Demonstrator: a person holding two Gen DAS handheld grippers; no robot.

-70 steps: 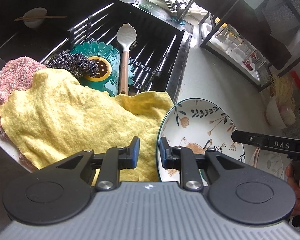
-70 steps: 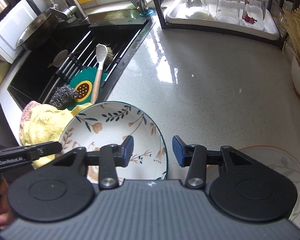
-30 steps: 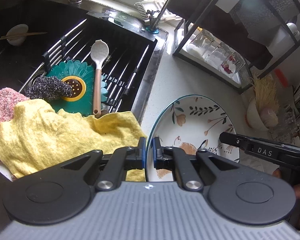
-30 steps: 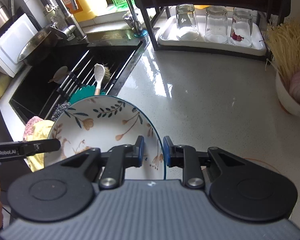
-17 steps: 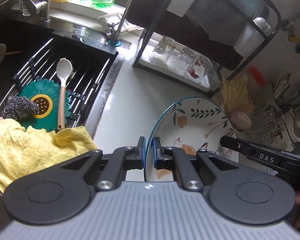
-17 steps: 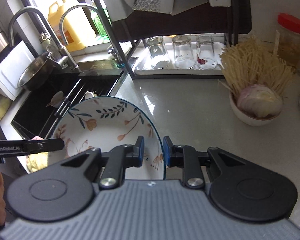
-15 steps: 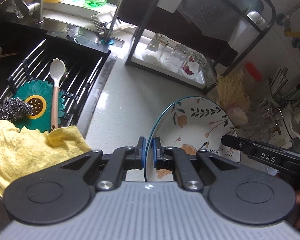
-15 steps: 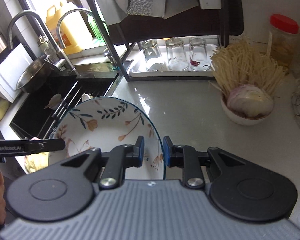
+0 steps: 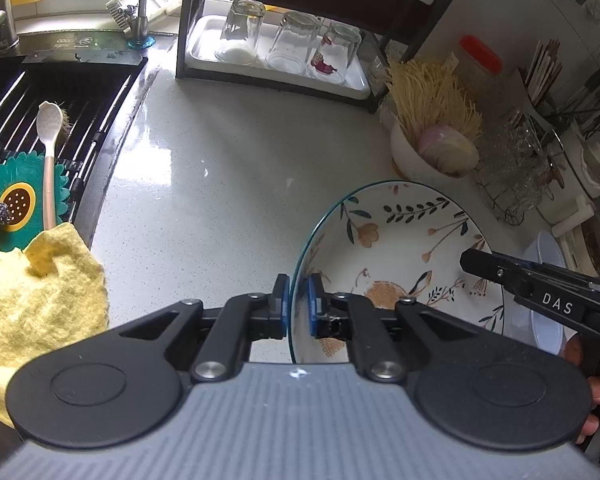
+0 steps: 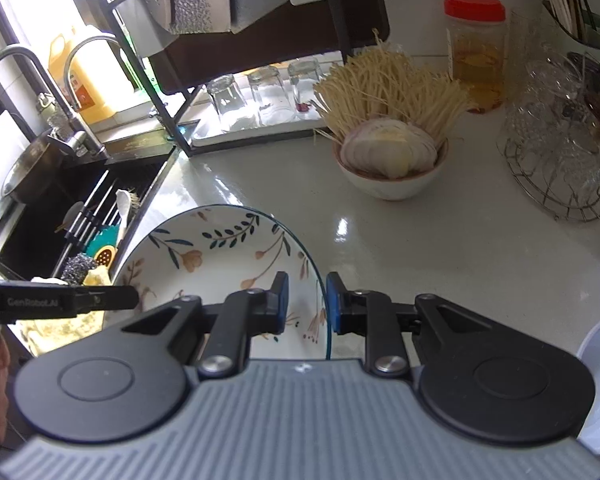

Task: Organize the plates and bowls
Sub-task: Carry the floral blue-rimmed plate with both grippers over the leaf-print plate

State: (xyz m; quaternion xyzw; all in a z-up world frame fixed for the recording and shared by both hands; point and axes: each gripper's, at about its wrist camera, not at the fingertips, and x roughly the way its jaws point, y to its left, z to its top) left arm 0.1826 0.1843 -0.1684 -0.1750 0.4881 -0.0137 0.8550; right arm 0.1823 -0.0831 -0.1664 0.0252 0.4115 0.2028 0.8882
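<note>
Since the earlier frames the floral plate has left the spot beside the sink and now hangs over open bench, lower centre-right in the left wrist view. The left gripper has its jaws narrow, pinching the plate's left rim; the right gripper clamps the right rim, slightly wider. Judging by the task, carrying is under way: keep both grips level and move them together, steering clear of the noodle bowl and wire basket.
</note>
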